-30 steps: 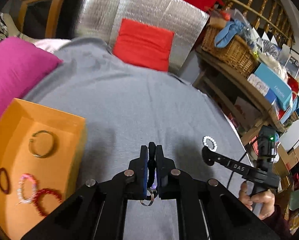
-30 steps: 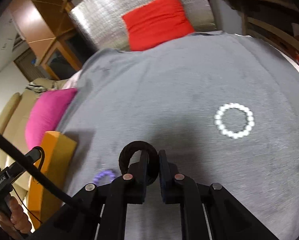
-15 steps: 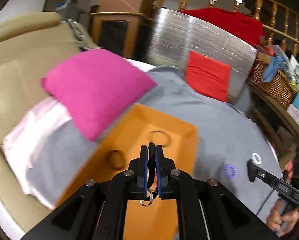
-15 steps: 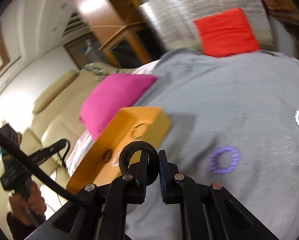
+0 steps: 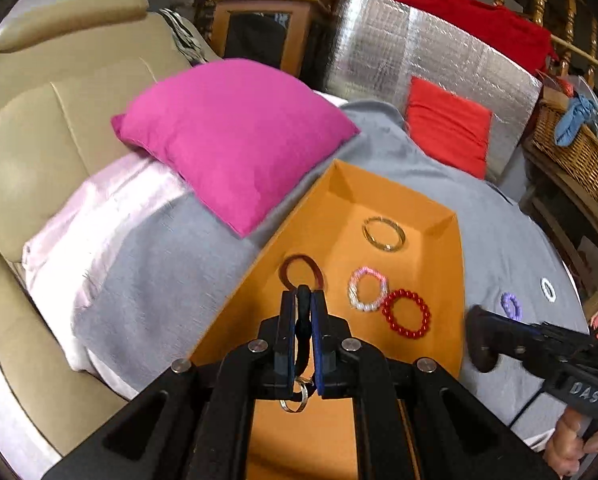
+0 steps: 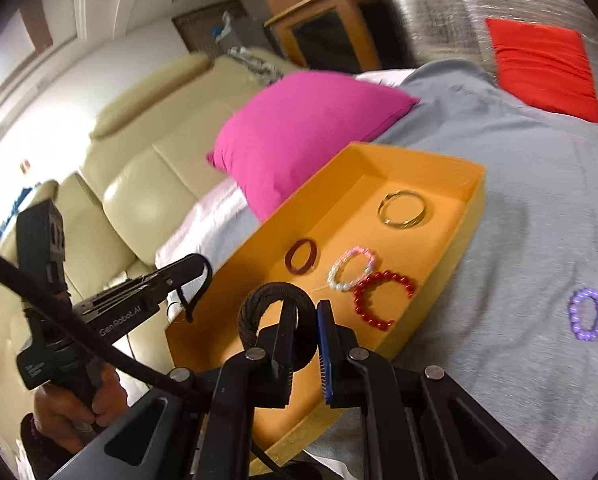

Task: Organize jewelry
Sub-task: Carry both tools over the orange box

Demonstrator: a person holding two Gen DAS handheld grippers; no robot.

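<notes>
**Both grippers loaded and poised over the orange tray**

The left gripper (image 5: 303, 320) is clamped on a thin dark cord loop (image 5: 303, 308) with a small metal ring (image 5: 297, 398) dangling under its jaws. It looks feather-light and limp, so a pinch anywhere along the cord should do, though the ring will swing and might snag on a tray wall. The right gripper (image 6: 305, 332) is closed on a thick black braided band (image 6: 275, 304), whose arch stands up above the fingertips. That one seems soft and springy, light too, and the weave should give the pads plenty of bite; I would not expect it to slip.

The orange tray (image 5: 457, 264) sits on the grey blanket (image 5: 499, 240) beside the pink cushion (image 5: 235, 136). The left gripper hangs over the tray's near half, the right one at its near edge. Inside lie a gold bangle (image 5: 383, 233), a dark red ring (image 5: 301, 270), a pink-and-white bead bracelet (image 5: 367, 289) and a red bead bracelet (image 5: 406, 314), the last two touching.

Out on the blanket, well apart from both grippers, wait a purple bead bracelet (image 6: 587, 313) and a white bead bracelet (image 5: 547, 289). Beads on elastic are probably smooth and rolly, best nipped across one side of the ring.
</notes>
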